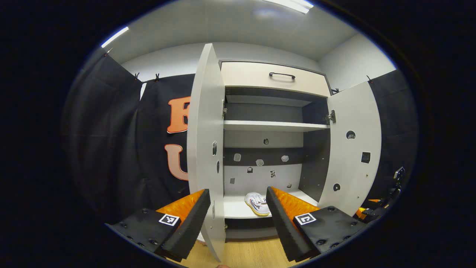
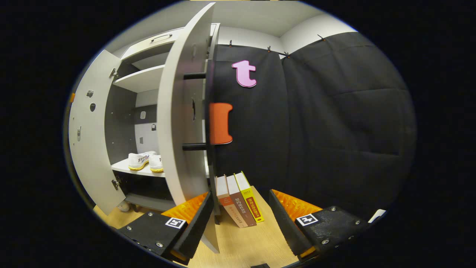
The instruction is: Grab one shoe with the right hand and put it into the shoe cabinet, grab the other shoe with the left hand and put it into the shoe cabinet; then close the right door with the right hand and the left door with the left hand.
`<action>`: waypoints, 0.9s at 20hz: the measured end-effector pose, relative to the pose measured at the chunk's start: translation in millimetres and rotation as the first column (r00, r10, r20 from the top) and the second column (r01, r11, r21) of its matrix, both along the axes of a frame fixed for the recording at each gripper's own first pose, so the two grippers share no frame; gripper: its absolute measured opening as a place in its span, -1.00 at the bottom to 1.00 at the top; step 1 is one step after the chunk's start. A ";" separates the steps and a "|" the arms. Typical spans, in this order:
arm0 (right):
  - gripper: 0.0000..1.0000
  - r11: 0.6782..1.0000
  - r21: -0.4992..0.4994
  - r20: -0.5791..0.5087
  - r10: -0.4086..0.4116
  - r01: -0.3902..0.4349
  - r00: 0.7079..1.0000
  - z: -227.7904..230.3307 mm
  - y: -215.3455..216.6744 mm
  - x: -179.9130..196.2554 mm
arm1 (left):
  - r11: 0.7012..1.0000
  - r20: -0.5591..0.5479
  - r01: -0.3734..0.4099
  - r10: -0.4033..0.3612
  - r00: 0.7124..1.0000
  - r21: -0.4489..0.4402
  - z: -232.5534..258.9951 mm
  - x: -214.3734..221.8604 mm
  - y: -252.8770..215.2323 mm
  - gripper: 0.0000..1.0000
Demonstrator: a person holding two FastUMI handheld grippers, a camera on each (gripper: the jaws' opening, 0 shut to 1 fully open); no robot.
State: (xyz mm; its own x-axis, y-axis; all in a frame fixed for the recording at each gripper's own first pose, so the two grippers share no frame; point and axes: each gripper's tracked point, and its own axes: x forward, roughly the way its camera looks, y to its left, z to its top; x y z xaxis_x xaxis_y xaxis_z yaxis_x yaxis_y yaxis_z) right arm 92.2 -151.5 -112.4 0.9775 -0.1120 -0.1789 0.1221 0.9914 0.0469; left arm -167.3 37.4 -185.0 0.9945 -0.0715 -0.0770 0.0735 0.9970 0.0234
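Observation:
The shoe cabinet (image 1: 273, 125) stands open, with its left door (image 1: 203, 149) and right door (image 1: 354, 149) swung out. A white shoe (image 1: 257, 203) lies on the bottom shelf. In the right gripper view two white, yellow-soled shoes (image 2: 144, 160) sit side by side on that shelf. My left gripper (image 1: 238, 191) is open in front of the cabinet, and the left door's lower edge hangs between its fingers, untouched. My right gripper (image 2: 241, 194) is open beside the right door (image 2: 178, 111), whose black handle (image 2: 193, 111) faces it. That door's bottom corner is near the left finger.
A drawer with a black handle (image 1: 281, 75) tops the cabinet. Three books (image 2: 240, 203) lean on the wooden floor (image 2: 253, 242) against the cloth wall, right of the cabinet. Black and orange gear (image 1: 372, 212) shows past the right door.

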 end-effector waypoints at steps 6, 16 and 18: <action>0.76 0.999 -0.016 -0.006 0.050 -0.050 0.999 1.6 21.0 -3.3 | 0.998 0.029 -0.064 0.063 0.998 0.008 10.5 -25.9 33.0 0.90; 0.72 0.972 0.012 -0.011 0.234 -0.234 0.972 5.3 101.0 0.8 | 0.992 0.048 -0.124 0.125 0.991 -0.012 15.9 -58.5 76.6 0.94; 0.72 0.960 0.031 -0.009 0.277 -0.277 0.961 3.0 117.8 7.3 | 0.990 0.044 -0.138 0.139 0.989 -0.017 14.4 -62.8 84.1 0.94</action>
